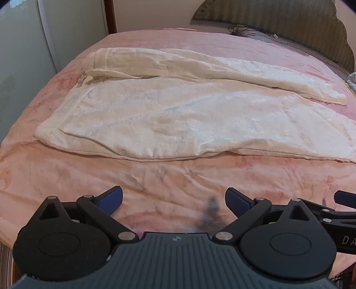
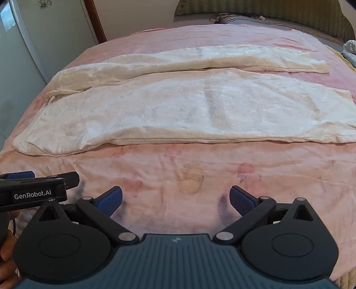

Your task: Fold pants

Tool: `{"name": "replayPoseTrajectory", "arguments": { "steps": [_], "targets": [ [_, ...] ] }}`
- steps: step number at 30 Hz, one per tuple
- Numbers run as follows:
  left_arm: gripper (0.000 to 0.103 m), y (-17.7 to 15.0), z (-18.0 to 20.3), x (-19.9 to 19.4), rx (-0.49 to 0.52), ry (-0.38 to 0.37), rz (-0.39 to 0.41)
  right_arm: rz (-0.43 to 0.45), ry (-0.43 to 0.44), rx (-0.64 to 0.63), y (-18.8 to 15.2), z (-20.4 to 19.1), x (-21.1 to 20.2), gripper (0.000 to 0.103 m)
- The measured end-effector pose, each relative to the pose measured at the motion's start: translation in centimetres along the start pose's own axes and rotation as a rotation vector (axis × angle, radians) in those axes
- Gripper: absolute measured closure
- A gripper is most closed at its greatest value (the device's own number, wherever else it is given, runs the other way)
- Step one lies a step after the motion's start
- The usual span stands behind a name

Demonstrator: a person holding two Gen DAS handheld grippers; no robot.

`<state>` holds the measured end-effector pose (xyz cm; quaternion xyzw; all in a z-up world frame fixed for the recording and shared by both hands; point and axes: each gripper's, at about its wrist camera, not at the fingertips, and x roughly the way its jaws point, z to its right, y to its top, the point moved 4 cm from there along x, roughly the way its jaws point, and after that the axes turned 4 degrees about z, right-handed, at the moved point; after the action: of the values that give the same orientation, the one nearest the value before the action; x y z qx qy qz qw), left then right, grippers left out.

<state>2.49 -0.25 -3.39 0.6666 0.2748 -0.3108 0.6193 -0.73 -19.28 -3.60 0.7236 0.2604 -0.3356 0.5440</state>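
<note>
- Across the middle of a bed (image 1: 66, 177) covered by a pink floral blanket, cream pants (image 1: 178, 124) lie spread flat and unfolded.
- Seen from the left wrist camera, the waistband sits toward 9 o'clock, and the two legs run off toward 3 o'clock.
- One leg lies nearer the camera and looks broad; the other lies behind it, toward 12 o'clock, narrower (its hem ends short of the blanket's far edge).
- A strip of pink blanket shows between the two leg ends at the 3 o'clock side; nearer the waistband the legs touch.
- The left claw (image 1: 174, 201) hangs at 6 o'clock over bare blanket, its blue-padded fingers (image 1: 112, 197) spread wide with nothing between them, apart from the pants.
- The right claw (image 2: 175, 200) also sits at 6 o'clock in its own view, fingers wide apart and empty, over bare blanket just short of the pants' near edge.
- From the right wrist camera, the left claw's black body shows at 8 o'clock, beside the right one, with part of a hand (image 2: 6, 262) at the lower left edge.
- A padded headboard (image 1: 289, 20) stands at 1 o'clock, and a pale wardrobe door (image 1: 22, 55) at 10 o'clock.
</note>
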Motion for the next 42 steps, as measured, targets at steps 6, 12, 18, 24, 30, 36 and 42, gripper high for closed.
{"name": "replayPoseTrajectory", "arguments": {
  "steps": [6,12,18,24,30,36,42],
  "targets": [
    [0.003,-0.02,0.09,0.07,-0.003,0.004,-0.006,0.001,0.004,-0.001,-0.06,-0.07,0.08,0.000],
    [0.003,-0.08,-0.12,0.11,0.000,0.001,-0.005,-0.002,0.007,0.004,-0.05,0.04,0.06,0.000],
    [0.003,-0.05,-0.12,0.20,0.001,0.001,-0.010,-0.004,0.009,0.006,-0.09,0.08,0.12,0.000],
    [0.003,-0.10,-0.09,0.29,0.002,0.001,-0.011,-0.004,0.008,0.005,-0.11,0.07,0.15,0.000],
    [0.003,-0.16,-0.01,0.25,0.010,0.003,-0.009,-0.007,0.009,0.007,-0.14,0.04,0.27,0.000],
    [0.003,-0.18,0.00,0.26,0.011,0.001,-0.009,-0.005,0.008,0.006,-0.10,0.01,0.36,0.000],
    [0.003,-0.14,0.08,0.29,0.016,0.002,-0.007,-0.005,0.009,0.007,-0.09,0.01,0.34,0.000]
  ]
}}
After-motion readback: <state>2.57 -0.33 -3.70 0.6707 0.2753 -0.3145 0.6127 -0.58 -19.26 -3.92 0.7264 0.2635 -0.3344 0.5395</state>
